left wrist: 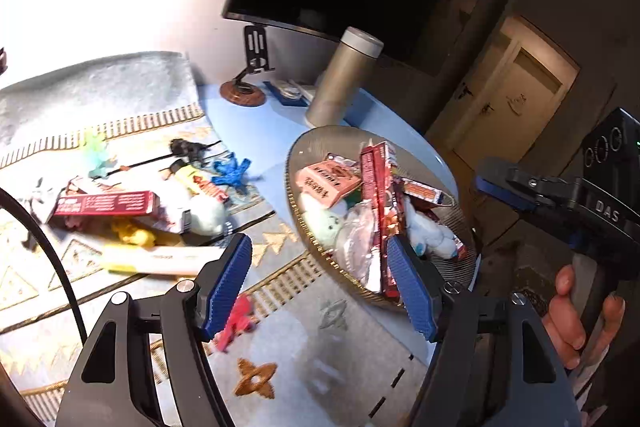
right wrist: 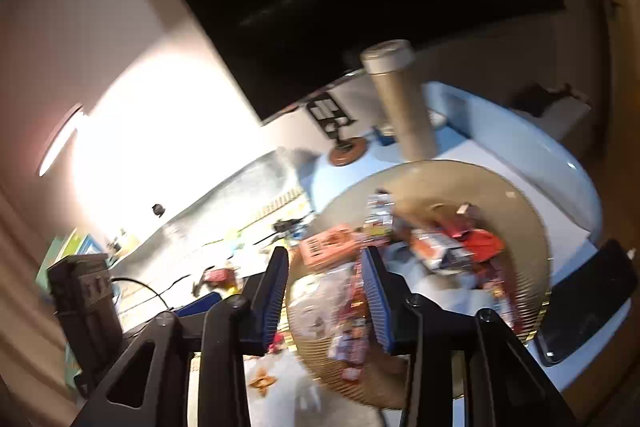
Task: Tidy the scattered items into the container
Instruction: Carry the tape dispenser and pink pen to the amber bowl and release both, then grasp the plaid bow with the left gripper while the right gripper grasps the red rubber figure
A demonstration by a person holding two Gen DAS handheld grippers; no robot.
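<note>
Clutter is still spread over the cloth (left wrist: 132,95): red box (left wrist: 106,203), blue toy (left wrist: 232,173). Glass bowl (left wrist: 298,211) is parked by the tabletop's right edge. Left gripper (left wrist: 320,285) and right gripper (right wrist: 326,293) are held apart, nothing gripped.

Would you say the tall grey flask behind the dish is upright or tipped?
Upright: the flask stands on its base on the blue table behind the dish, its cap on top.

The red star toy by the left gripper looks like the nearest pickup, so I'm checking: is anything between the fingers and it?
Nothing visible blocks it. The red star toy lies alone on the patterned cloth, partly hidden behind one finger of the open left gripper. The bowl sits just beyond.
</note>
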